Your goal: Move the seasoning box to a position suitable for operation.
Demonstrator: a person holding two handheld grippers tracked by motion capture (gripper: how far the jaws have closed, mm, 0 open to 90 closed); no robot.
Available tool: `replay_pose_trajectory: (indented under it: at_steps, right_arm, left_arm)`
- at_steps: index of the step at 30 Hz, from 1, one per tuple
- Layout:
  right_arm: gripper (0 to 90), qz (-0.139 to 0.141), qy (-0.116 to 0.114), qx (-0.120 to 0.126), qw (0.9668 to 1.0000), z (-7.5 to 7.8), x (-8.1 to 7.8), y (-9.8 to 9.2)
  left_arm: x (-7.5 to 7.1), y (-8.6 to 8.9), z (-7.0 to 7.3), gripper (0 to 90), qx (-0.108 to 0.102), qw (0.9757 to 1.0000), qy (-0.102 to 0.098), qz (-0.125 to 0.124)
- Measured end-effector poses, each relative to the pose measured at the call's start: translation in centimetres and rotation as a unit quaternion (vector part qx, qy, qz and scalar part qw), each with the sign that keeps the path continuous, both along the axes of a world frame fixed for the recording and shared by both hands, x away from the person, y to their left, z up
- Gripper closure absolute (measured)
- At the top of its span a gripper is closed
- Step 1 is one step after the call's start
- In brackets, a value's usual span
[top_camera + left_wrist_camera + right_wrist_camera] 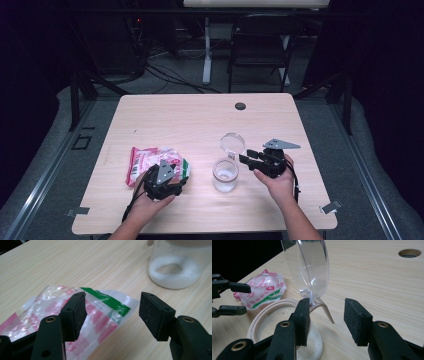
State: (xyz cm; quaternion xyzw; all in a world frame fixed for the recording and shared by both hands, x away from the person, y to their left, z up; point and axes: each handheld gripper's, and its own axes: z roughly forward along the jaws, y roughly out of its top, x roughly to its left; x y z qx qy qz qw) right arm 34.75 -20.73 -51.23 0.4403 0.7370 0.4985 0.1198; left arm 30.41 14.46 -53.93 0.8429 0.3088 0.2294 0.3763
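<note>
Lay crumpled on the pale wooden bench, left of the jar: a clear plastic bag printed in red and pink, with a green band along one edge. Hovered just over the bag's near right corner: left gripper, held in a hand coming up from the bench's near edge, jaws spread apart with nothing between them; in the left gripper view the bag's green-banded end showed between and beyond the pads.

Stood right of the bag, near the middle of the bench's front half: a small clear glass jar with a pale rim and a low layer of white powder at the bottom. Stood tipped up behind the jar's mouth: its round clear lid, joined to the rim by a pale hinge piece.

Reached toward the jar from its right: right gripper, carried in the other hand, jaws apart and empty, one pad just beside the jar's rim near the hinge in the right gripper view.

Sat far behind the jar, near the bench's back edge: a dark round cable hole.
</note>
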Motion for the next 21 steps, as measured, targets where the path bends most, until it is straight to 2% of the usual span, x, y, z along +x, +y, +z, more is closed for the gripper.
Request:
replay_pose_trajectory:
  at_steps: [2, 5, 7, 10, 11, 14, 15, 18, 21]
  right_arm:
    - [56.0, 0.0, 0.0, 0.0, 1.0, 0.0, 0.0, 0.0]
    - [55.9, -0.001, 0.0, 0.001, 1.0, 0.0, 0.0, 0.0]
    - [56.0, -0.002, 0.0, 0.001, 1.0, 0.0, 0.0, 0.0]
    - [56.0, -0.002, 0.001, 0.003, 1.0, -0.1, 0.0, 0.1]
    - [56.0, -0.002, 0.001, 0.001, 1.0, -0.1, 0.0, 0.1]
    - [56.1, -0.003, 0.001, 0.001, 1.0, -0.1, -0.1, 0.1]
    - [56.1, -0.002, 0.0, 0.001, 1.0, -0.1, -0.1, 0.1]
    - [56.1, -0.002, 0.0, 0.001, 1.0, -0.1, -0.1, 0.1]
    - [56.1, -0.002, -0.001, 0.002, 1.0, -0.1, -0.2, 0.0]
  left_arm:
    - [-0.2, -0.3, 0.0, 38.4, 0.001, 0.9999, -0.001, -0.01]
    - [-0.2, -0.4, 0.0, 38.4, 0.006, 0.9999, -0.007, -0.011]
    - [-0.1, -0.5, -0.3, 38.3, 0.022, 0.9997, -0.011, -0.003]
    - [0.1, -0.4, -0.6, 38.3, 0.029, 0.9995, -0.013, 0.002]
    - [0.4, -0.4, -0.9, 38.3, 0.039, 0.9992, -0.009, 0.009]
    - [0.6, -0.4, -1.3, 38.3, 0.046, 0.9988, -0.007, 0.012]
    - [0.9, -0.5, -1.6, 38.3, 0.064, 0.9978, -0.008, 0.016]
    - [1.1, -0.5, -1.8, 38.3, 0.076, 0.9968, -0.014, 0.017]
    - [1.6, -0.7, -2.3, 38.7, 0.1, 0.9942, -0.027, 0.026]
